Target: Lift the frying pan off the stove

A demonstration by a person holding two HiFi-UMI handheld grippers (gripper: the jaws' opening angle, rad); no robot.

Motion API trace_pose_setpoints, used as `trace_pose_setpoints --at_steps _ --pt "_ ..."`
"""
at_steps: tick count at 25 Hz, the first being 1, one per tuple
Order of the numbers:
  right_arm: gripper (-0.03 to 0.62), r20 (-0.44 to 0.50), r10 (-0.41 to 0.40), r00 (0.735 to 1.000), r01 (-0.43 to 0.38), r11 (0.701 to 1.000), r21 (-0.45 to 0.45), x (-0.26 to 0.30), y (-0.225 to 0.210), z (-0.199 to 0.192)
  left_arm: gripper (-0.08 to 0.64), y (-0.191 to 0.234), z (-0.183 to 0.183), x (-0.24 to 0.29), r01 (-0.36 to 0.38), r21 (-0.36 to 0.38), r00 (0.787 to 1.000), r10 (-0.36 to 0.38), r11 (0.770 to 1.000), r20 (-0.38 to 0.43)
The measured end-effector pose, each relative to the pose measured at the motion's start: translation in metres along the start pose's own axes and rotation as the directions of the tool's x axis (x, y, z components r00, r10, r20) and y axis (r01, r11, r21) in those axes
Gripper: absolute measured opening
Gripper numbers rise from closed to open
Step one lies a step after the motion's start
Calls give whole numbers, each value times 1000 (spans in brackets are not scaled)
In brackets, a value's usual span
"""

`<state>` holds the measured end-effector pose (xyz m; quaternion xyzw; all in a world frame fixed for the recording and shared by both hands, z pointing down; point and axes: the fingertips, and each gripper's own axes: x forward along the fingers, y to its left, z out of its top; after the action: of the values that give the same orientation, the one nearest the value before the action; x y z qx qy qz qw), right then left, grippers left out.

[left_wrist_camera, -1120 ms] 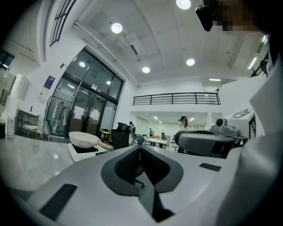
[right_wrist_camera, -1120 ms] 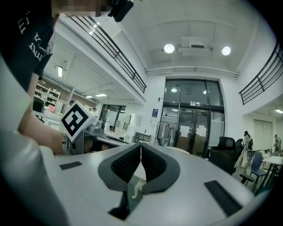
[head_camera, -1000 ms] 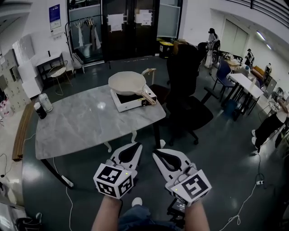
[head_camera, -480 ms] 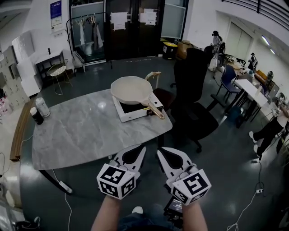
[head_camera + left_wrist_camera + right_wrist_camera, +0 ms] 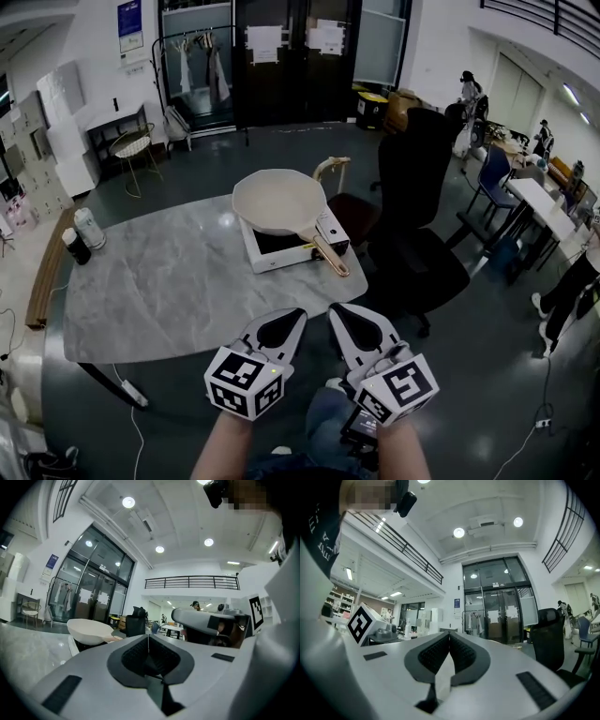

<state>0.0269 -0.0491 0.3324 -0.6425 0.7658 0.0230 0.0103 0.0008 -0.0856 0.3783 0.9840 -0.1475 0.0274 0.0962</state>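
A cream frying pan (image 5: 278, 201) with a wooden handle (image 5: 332, 255) rests on a white portable stove (image 5: 291, 242) at the far right part of the grey marble table (image 5: 159, 291). In the left gripper view the pan (image 5: 90, 631) shows ahead at the left, some way off. Both grippers hang side by side short of the table's near edge, well apart from the pan. My left gripper (image 5: 298, 315) is shut with nothing in it, its jaws (image 5: 148, 636) pressed together. My right gripper (image 5: 335, 309) is shut and empty too (image 5: 449, 633).
A black office chair (image 5: 417, 211) stands right of the table, close to the stove. A white canister (image 5: 90, 226) and a dark cup (image 5: 77, 246) sit at the table's left end. A wooden chair back (image 5: 334, 169) rises behind the stove. Desks and people fill the far right.
The view has moved closer to the table and a little right; the pan and stove now sit nearer. Both grippers stay shut, side by side.
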Motion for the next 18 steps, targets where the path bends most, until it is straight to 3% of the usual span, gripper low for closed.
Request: trace_pose_setpoints --at_steps 4,8,12,18 --pt "25 -23 53 998 -54 998 -43 30 -46 -1 12 24 5 48 -58 -10 998 58 998 6" --pt "25 -25 105 994 -106 994 -41 53 -100 -2 12 43 7 94 -101 -67 994 103 993 25" --pt "25 -33 166 986 -167 986 -14 85 -148 -5 12 65 1 131 -150 -96 989 150 984 -6" --pt "25 -55 263 963 -262 965 31 130 -192 -19 12 91 -23 159 -241 -183 970 232 953 -72"
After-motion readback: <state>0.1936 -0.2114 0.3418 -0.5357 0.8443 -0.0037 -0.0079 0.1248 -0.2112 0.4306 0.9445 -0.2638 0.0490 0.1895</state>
